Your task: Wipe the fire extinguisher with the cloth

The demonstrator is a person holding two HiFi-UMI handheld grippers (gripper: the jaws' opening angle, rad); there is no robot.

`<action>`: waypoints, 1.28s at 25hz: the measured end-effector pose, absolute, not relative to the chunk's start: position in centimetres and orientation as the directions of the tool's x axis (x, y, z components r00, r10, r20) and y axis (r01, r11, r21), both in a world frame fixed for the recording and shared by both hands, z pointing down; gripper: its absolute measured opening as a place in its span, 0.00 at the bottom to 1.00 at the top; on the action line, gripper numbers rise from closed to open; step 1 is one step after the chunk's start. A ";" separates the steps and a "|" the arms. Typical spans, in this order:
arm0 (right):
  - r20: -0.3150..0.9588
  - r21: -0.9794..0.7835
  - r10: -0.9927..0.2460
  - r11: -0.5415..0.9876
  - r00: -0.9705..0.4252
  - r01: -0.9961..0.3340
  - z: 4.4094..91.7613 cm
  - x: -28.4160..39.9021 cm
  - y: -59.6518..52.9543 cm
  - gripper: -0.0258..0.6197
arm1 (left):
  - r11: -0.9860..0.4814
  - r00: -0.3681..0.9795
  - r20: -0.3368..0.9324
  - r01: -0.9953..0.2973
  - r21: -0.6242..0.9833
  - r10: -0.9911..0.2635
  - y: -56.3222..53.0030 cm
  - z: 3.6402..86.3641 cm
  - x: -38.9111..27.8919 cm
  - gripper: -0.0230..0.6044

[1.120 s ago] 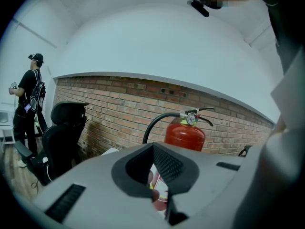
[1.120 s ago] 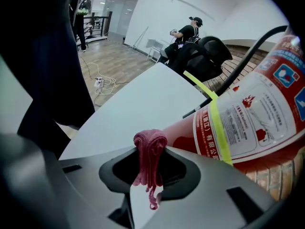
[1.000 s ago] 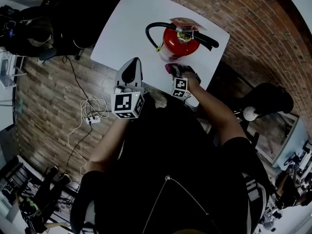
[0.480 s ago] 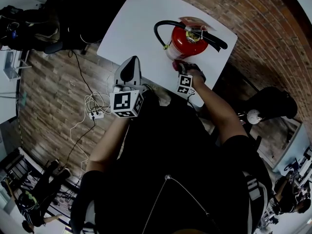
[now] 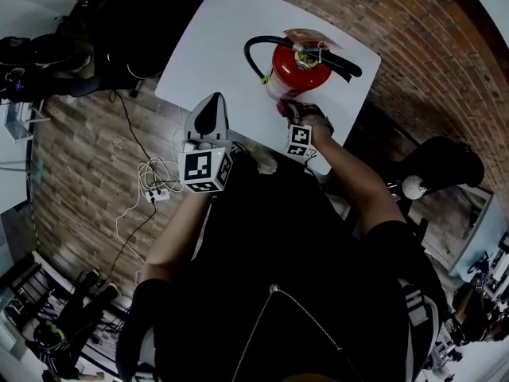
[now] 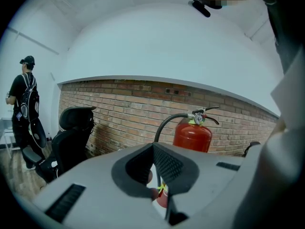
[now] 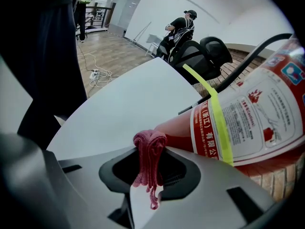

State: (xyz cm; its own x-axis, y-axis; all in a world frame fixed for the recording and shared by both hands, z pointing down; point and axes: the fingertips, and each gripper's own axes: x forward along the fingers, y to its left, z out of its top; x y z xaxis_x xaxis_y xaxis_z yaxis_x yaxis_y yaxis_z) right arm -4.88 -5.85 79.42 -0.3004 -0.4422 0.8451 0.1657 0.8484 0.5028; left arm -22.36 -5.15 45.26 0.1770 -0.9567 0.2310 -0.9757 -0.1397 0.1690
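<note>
Surface: white top (image 5: pixel 203 46) with a brick wall beyond it and wood flooring to the person's left; chairs and another person stand further back.
Fire extinguisher: the red fire extinguisher (image 5: pixel 298 64) stands upright near the far right corner of the surface, its black hose (image 5: pixel 253 50) looping out to the left.
Cloth: a bunched pink cloth (image 7: pixel 148 151) sits at the red cylinder (image 7: pixel 248 113) beside the label's edge and looks to be touching it.
Right tongs: the right tongs (image 7: pixel 150 165) are clamped on the cloth, with a tail of it hanging down between them.
Left tongs: the left tongs (image 6: pixel 155 161) are closed and hold nothing. They are held back over the near edge of the surface, well apart from the extinguisher and pointing toward it.
Change: very little over the last second. The cloth has stayed low on the cylinder's near side and shifted only slightly, and the left tongs have not come in.
Meaning: the wipe seems under way but confined to one low patch. The upper body, valve and far side probably remain to be covered.
</note>
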 end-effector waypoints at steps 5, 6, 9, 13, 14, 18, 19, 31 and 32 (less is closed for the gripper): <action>0.826 0.532 -0.466 0.829 -0.316 0.170 78.3 -4.9 -5.9 0.22 | -0.157 0.193 0.215 -0.972 0.176 -0.957 -5.5 44.8 -21.7 0.05; 0.825 0.535 -0.468 0.827 -0.315 0.173 78.0 -4.9 -5.9 0.22 | -0.160 0.196 0.214 -0.971 0.177 -0.957 -5.6 44.8 -21.5 0.05; 0.820 0.543 -0.473 0.821 -0.323 0.176 77.1 -5.0 -5.9 0.22 | -0.170 0.207 0.211 -0.969 0.181 -0.955 -5.8 44.8 -21.0 0.05; 0.814 0.544 -0.474 0.825 -0.336 0.155 75.5 -5.2 -5.7 0.22 | -0.183 0.220 0.207 -0.966 0.184 -0.953 -6.0 44.8 -20.5 0.05; 0.813 0.544 -0.475 0.826 -0.338 0.149 75.2 -5.2 -5.7 0.22 | -0.185 0.222 0.205 -0.965 0.184 -0.953 -6.0 44.8 -20.3 0.05; 0.804 0.554 -0.488 0.822 -0.340 0.131 73.5 -5.4 -5.8 0.22 | -0.195 0.232 0.200 -0.963 0.187 -0.952 -6.2 44.7 -19.9 0.05; 0.806 0.550 -0.485 0.825 -0.339 0.127 73.2 -5.4 -5.7 0.22 | -0.197 0.234 0.198 -0.962 0.188 -0.952 -6.2 44.6 -19.8 0.05; 0.807 0.548 -0.491 0.829 -0.328 0.107 69.1 -5.7 -5.7 0.22 | -0.219 0.257 0.184 -0.955 0.202 -0.949 -6.3 44.5 -19.1 0.05; 0.804 0.552 -0.494 0.827 -0.330 0.108 68.7 -5.7 -5.6 0.22 | -0.221 0.258 0.184 -0.954 0.203 -0.948 -6.4 44.5 -19.1 0.05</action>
State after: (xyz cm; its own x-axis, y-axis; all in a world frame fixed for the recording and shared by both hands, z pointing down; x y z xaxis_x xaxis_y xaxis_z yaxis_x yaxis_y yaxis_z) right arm -5.72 -5.64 68.66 -0.3296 -0.4944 0.8043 0.1076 0.8267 0.5522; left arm -19.06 -6.36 44.50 0.2583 -0.9484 0.1838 -0.9541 -0.2205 0.2028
